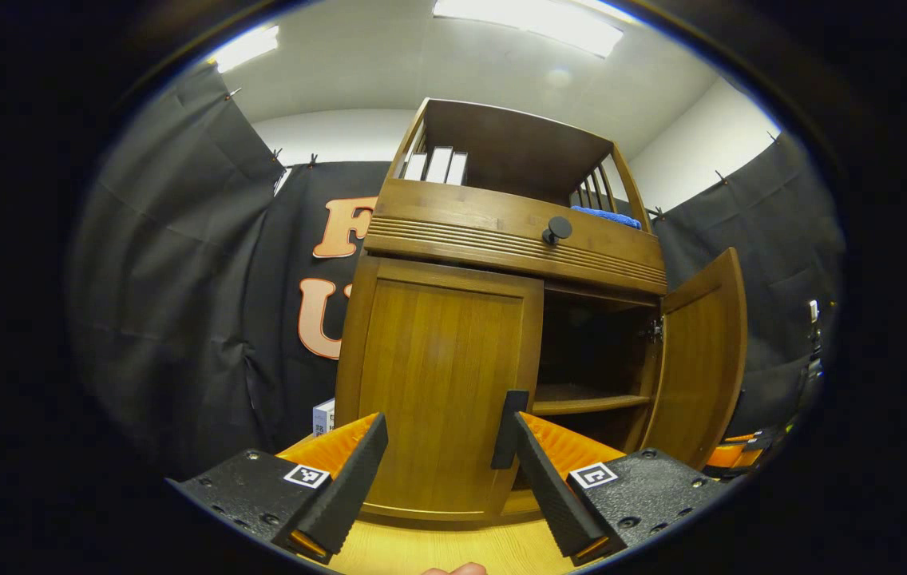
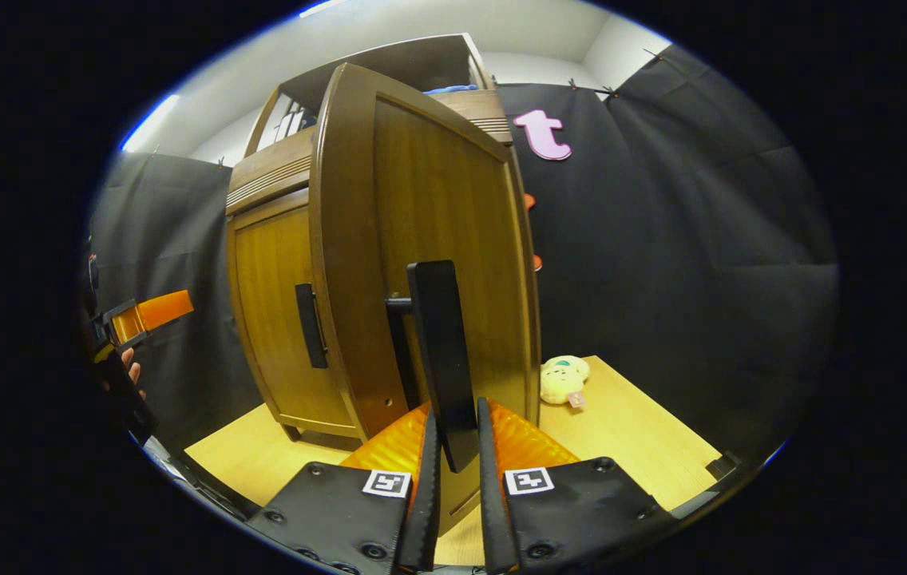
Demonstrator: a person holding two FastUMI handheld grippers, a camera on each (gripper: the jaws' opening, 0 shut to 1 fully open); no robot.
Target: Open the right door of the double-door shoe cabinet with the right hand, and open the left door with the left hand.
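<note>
Your right tool (image 2: 453, 447) is clamped on the black handle (image 2: 441, 359) of the right door (image 2: 429, 231), which stands swung open straight ahead of it. Your left tool (image 1: 441, 447) gapes wide, gripping nothing, just short of the closed left door (image 1: 441, 383); that door's handle (image 1: 508, 427) sits by its right finger. The left gripper view shows the shelf (image 1: 589, 399) inside the cabinet; the right gripper view shows a plush toy (image 2: 564, 378) on the tabletop (image 2: 637, 431) right of the door.

The right gripper (image 2: 453, 455) had its 2 fingers closed tight on a handle (image 2: 441, 359). The left gripper (image 1: 441, 447) pointed forward with its jaws spread wide, gripping nothing. In the right gripper view, a hand (image 2: 132, 369) held that left gripper.
</note>
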